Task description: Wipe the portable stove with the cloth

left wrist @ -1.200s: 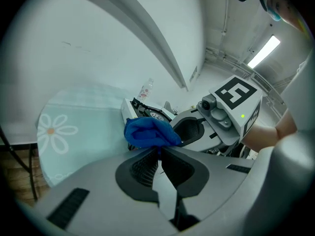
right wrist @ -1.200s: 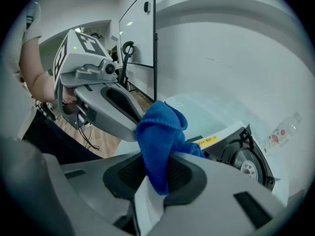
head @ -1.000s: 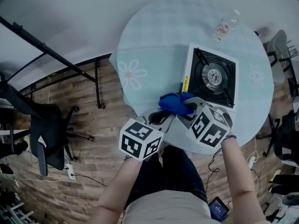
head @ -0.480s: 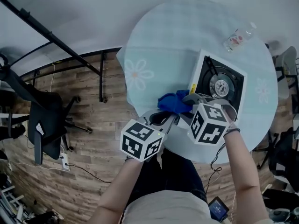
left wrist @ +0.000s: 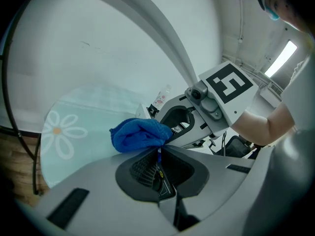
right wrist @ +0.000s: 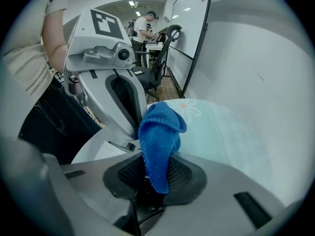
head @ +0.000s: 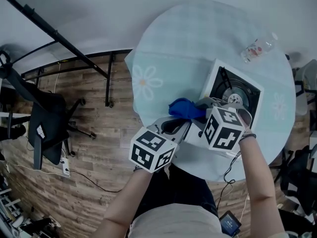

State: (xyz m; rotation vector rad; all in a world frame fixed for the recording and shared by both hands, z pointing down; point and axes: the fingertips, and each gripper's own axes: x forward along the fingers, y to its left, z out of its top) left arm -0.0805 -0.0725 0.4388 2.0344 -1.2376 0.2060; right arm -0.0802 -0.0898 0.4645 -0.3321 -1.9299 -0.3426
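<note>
Since a second ago the right gripper (head: pixel 203 105) has edged nearer the portable stove (head: pixel 237 86), right of centre in the head view. Its jaws are clamped on the blue cloth (head: pixel 184 108). The left gripper (left wrist: pixel 158 154) jaws pinch the cloth's edge too, over the desk (head: pixel 188 38).

Round table (head: pixel 198 38) in the upper right of the frame, draped in a pale tablecloth (head: pixel 163 58) printed with daisies. On it, a white stove (head: pixel 233 90) at right centre. Farther toward the upper right, a clear bottle (head: pixel 258 47) on its side, apart from the stove.
</note>
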